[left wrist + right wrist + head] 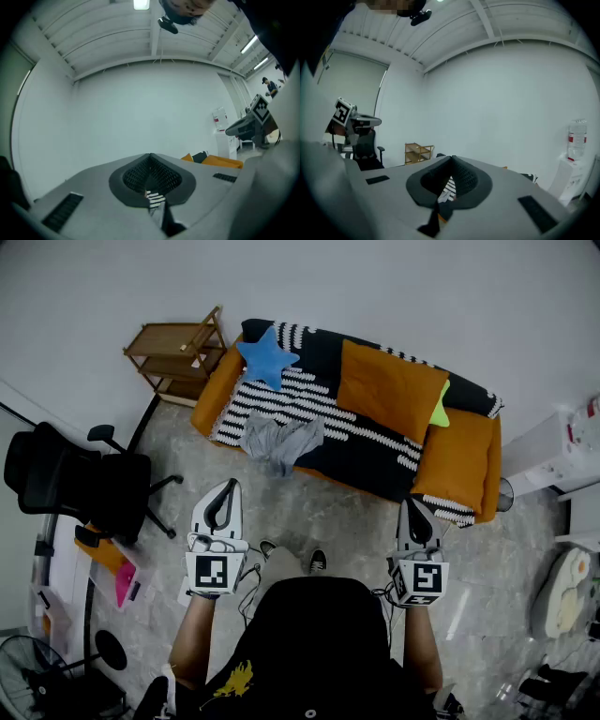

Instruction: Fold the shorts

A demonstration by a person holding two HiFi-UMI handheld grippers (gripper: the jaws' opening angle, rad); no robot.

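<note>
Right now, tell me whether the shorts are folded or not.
Not folded: the grey shorts lie crumpled in a loose heap on the striped blanket.

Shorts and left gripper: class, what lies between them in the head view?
Only bare marbled floor, seen in the head view, between the left gripper and the grey shorts crumpled on the sofa at its front edge.

You have no words, numbers or brand names to read here. The square marker (pixel 214 572) on your left gripper (pixel 226 489) and the second marker (pixel 427 579) on your right gripper (pixel 412 504) carry only black-and-white block patterns, no letters. In the right gripper view, the bottle (pixel 576 139) wears a red label, but its print is too small to make out.
</note>
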